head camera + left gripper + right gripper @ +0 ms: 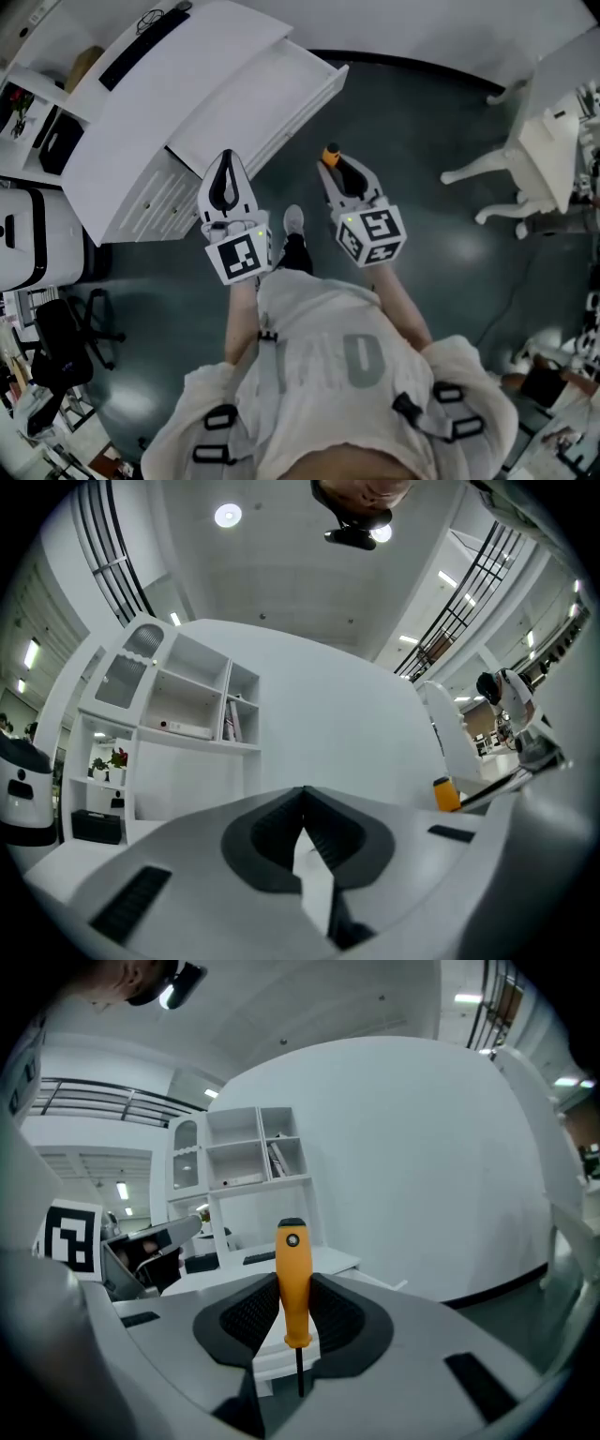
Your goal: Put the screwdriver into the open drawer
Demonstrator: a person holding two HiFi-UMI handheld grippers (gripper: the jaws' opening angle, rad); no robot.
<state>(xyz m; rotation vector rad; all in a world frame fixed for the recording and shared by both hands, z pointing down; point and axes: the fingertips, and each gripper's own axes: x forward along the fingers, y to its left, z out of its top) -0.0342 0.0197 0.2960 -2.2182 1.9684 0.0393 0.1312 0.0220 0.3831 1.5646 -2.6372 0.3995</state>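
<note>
Short of drawer (267, 94), holding screwdriver (293, 1279) upright, handle up, clamped in right gripper (342, 173), with left gripper (225, 169) pinched together, empty.

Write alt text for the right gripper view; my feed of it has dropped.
The right gripper clamps an orange-handled screwdriver by its handle, butt end up and thin shaft pointing down. Beyond it stand a white desk and a white shelf unit against a white wall.
</note>
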